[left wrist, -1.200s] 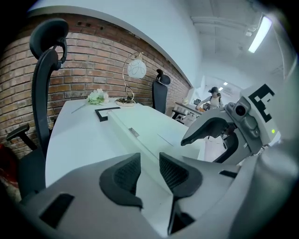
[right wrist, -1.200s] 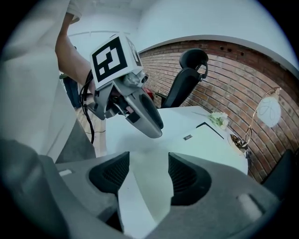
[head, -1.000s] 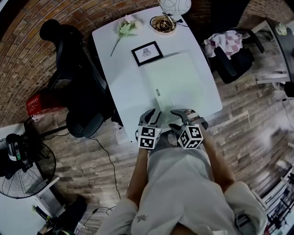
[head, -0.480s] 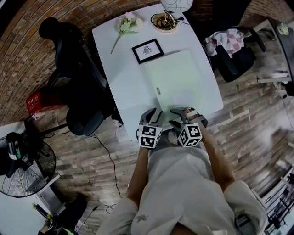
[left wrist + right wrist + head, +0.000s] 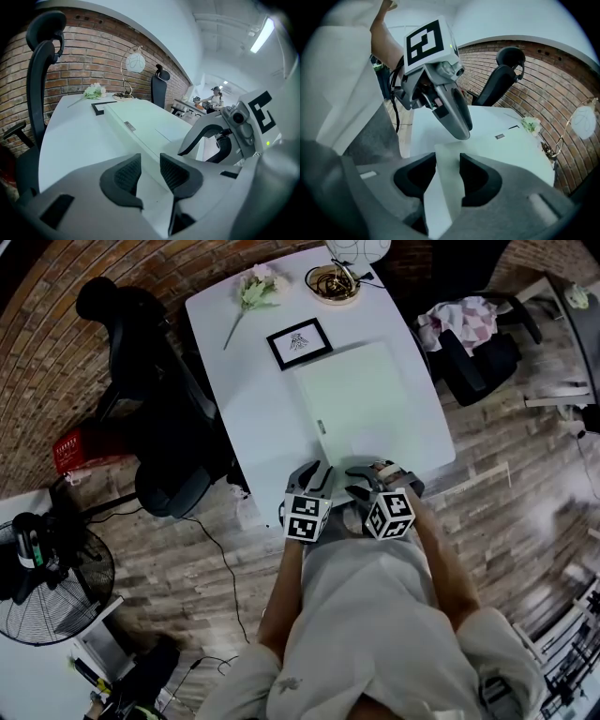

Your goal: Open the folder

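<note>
- the folder [image 5: 361,404] is a large, pale green-white rectangle, closed and flat, with a small grey label [image 5: 321,427] on its left edge strip.
- in the left gripper view that left edge shows some thickness, standing a step above the tabletop.
- it lies on the white table [image 5: 239,409], toward the right and near side, with its near edge close to the table's near edge. a black picture frame [image 5: 300,346] sits just beyond its far left corner.
- both grippers are at the folder's near edge, side by side and close to each other.
- the left gripper [image 5: 315,476] is at the near left corner. its jaws stand a little apart with nothing clamped, and the folder's left edge runs away from the gap between its pads [image 5: 127,174].
- the right gripper [image 5: 368,476] is just to the right, on the near edge. its jaws are closed on a pale strip of the folder, which fills the gap and touches both pads [image 5: 474,176].
</note>
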{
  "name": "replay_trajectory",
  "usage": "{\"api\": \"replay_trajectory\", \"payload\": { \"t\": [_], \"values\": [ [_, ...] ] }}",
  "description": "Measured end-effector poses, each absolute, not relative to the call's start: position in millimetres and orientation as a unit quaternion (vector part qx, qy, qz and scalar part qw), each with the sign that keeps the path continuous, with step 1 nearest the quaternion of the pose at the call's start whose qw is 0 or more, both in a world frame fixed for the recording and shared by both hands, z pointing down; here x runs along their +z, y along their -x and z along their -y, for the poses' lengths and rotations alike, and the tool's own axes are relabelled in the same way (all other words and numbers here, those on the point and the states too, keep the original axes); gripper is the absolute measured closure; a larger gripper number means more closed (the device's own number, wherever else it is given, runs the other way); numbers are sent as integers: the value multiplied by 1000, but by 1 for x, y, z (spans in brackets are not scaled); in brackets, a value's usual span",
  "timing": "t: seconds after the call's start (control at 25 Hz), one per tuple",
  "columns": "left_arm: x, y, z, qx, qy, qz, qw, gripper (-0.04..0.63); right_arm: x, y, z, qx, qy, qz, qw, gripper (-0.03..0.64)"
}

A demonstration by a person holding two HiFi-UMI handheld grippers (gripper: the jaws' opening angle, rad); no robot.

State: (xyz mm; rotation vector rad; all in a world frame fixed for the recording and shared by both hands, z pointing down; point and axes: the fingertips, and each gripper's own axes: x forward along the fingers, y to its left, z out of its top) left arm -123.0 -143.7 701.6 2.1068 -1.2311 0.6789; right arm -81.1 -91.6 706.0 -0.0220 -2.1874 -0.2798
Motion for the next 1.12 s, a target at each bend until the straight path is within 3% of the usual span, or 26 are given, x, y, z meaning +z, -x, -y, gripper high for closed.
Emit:
{"api": "replay_trajectory", "payload": {
  "t": [0.4,1.12],
  "values": [
    [706,121,143,259,-796,454,304,472,691,83,87,-70,22,902,426,572],
    [705,121,145,256,-799,451,303,472,670,83,92,-55,-18,913,404,595]
  ]
}}
